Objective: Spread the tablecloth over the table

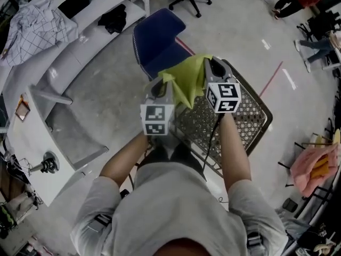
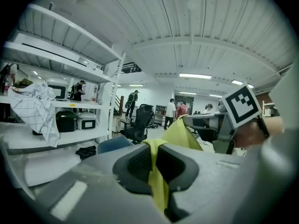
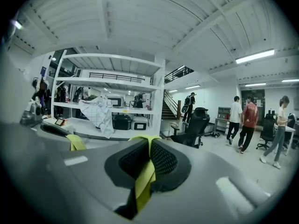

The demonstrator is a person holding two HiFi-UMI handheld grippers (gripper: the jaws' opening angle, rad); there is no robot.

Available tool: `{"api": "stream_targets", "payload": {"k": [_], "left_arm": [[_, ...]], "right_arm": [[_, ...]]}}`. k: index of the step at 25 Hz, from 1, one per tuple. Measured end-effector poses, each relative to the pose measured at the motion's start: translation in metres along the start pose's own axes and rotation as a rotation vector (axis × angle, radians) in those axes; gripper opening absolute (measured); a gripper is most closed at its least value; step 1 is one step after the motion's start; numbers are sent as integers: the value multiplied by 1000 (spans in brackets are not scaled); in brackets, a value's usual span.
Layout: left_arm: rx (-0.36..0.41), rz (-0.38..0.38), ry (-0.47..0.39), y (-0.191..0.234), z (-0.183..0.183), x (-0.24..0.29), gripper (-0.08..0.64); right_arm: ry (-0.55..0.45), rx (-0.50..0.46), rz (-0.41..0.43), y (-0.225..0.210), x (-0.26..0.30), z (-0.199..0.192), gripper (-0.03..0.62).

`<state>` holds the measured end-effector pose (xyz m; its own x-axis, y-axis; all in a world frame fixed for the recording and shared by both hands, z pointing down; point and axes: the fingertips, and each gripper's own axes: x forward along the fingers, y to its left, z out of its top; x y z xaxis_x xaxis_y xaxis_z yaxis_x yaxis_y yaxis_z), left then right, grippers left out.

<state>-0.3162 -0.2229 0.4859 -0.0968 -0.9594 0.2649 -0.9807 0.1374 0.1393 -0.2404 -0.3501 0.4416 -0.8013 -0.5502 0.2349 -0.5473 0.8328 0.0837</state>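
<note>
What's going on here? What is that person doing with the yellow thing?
A person holds a tool in each hand. The left tool and the right tool are each shut on a bit of a yellow-green tablecloth. The cloth hangs bunched up between them, over a metal mesh table. It is not spread out yet.

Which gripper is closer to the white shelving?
Left. The left gripper, shut on the tablecloth, is on the side toward the white shelving; the right gripper, also gripping it, is farther over.
</note>
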Motion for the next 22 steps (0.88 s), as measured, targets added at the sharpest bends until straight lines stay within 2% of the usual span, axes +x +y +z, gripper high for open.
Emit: {"api": "stream_targets", "payload": {"k": [6,12,22], "left_arm": [[41,-26,43,-44,-1,56,26],[39,-50,66,-77,1,113,26],[149,-78,72,-133,28,198,26]], "right_arm": [[1,46,-22,-56,1,-22,12],[3,80,-45,-112,8,-40,14],[-30,183,-138,-236,4,-65,12]]}}
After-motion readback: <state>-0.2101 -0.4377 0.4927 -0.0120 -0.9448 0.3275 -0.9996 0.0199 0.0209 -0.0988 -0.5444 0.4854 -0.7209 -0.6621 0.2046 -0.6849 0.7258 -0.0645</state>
